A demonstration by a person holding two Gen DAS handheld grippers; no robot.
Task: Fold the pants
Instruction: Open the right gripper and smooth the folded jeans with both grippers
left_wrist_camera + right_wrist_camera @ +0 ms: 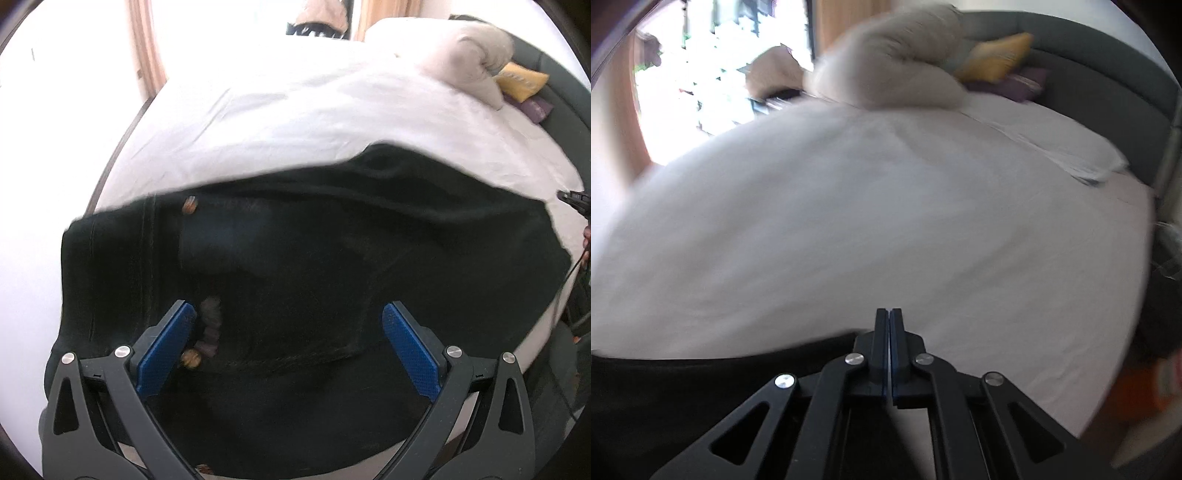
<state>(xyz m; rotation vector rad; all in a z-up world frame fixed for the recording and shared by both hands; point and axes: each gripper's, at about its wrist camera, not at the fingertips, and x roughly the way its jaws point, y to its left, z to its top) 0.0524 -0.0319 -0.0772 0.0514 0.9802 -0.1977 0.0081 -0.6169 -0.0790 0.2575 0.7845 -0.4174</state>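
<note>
While I hold both tools over the bed (pixel 258 110), the pants (pixel 295 258) lie spread on its white sheet, at the near edge. They are black, and in the left view they fill the lower half of the picture. A small orange-brown button (pixel 190 205) sits on them toward their far left corner, and a second one (pixel 191 358) shows just beside my left tool's inner pad.

My left gripper (pixel 290 325) hangs above the pants with its jaws wide apart. The blue pads (pixel 166 347) frame the dark cloth and nothing is pinched between them. Whether the fingertips touch the fabric I cannot tell.

My right gripper (pixel 889 314) has its jaws pressed together, pad against pad, with no cloth visible between them. It points out over the bare sheet, and the edge of the pants (pixel 701 369) runs as a dark band low on the left, behind its tips. That view is blurred. In the left view the right tool (pixel 574 201) shows at the far right edge, just beyond the pants' right corner.

Beyond the pants, at the far side of the bed, a bundled pale duvet (pixel 469 62) is heaped. A yellow pillow (pixel 521 83) and a purple one (pixel 535 109) lie right of it, against the grey headboard (pixel 1089 92).
</note>
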